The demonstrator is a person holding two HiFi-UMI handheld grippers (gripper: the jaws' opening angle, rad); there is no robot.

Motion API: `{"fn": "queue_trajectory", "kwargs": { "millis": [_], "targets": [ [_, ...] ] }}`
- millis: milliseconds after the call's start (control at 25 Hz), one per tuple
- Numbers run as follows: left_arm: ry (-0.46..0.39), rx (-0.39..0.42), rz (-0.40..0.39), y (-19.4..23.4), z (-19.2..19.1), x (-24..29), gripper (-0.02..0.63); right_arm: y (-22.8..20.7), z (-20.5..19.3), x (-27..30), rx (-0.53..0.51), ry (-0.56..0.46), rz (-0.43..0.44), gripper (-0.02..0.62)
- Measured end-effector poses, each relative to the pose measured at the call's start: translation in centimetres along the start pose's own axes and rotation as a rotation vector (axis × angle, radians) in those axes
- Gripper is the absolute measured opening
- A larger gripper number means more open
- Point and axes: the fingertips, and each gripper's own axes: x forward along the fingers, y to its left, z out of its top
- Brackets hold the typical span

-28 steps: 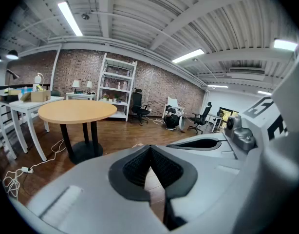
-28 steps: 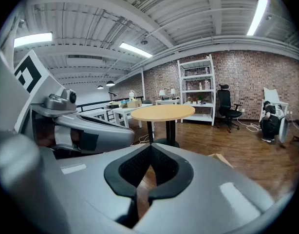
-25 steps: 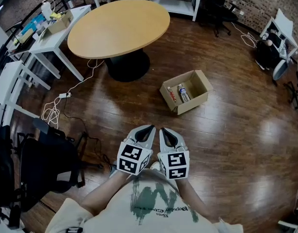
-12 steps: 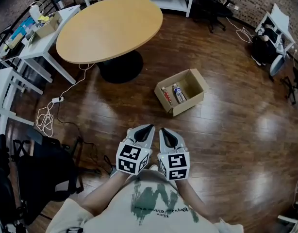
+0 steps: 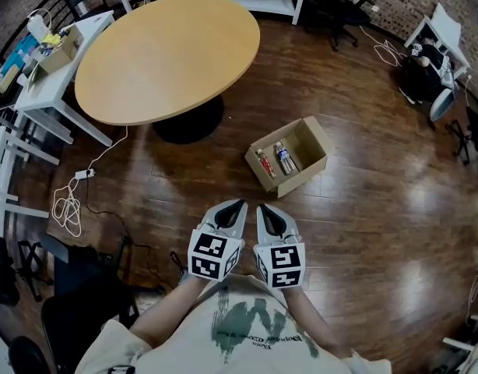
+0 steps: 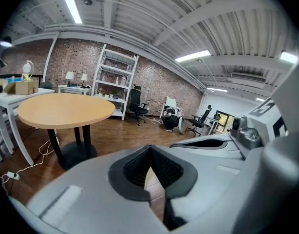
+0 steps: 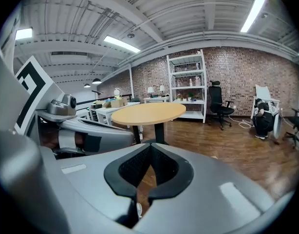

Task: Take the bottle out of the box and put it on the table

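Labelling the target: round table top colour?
Light tan, on the round table; best in head view.

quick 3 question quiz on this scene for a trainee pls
1. True or false: the open brown cardboard box stands on the dark wooden floor, not on the round light-wood table.
2. How many bottles lie in the box? A one, B two, C four.
3. Fill in: the left gripper and right gripper each have jaws ___.
Key: 1 true; 2 B; 3 shut.
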Motion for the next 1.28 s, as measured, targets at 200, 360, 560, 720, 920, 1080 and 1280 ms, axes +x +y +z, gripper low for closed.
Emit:
{"fn": "queue_trajectory", "kwargs": {
  "millis": [200, 360, 560, 720, 920, 1080, 1280],
  "targets": [
    [0.014, 0.006, -0.016, 4.2, 2.6, 2.1, 0.0, 0.0, 2.9, 4.7, 0.003, 0.011, -0.014, 0.0],
    [0.017, 0.003, -0.023, 7.5, 4.1, 3.2, 0.0, 0.8, 4.8, 8.1, -0.011, 0.016, -0.016, 0.0],
    [0.014, -0.009, -0.035, 10.7, 5.3, 4.4, 0.0, 1.6, 6.3, 11.4, -0.026, 0.031, -0.025, 0.0],
    [-0.005, -0.031, -0.049, 13.2, 6.8, 5.0, 0.0, 2.5, 7.9, 13.9, -0.046, 0.036, -0.027, 0.0],
    [-0.029, -0.045, -0.058, 15.6, 7.8, 5.6, 0.0, 3.5, 9.5, 16.1, -0.077, 0.032, -0.03, 0.0],
    [-0.034, -0.059, -0.067, 17.0, 8.0, 6.3, 0.0, 3.7, 9.7, 17.0, -0.077, 0.046, -0.045, 0.0],
    [-0.041, -0.045, -0.091, 16.9, 8.2, 7.2, 0.0, 2.6, 9.8, 17.8, -0.072, 0.048, -0.073, 0.0]
  ]
}}
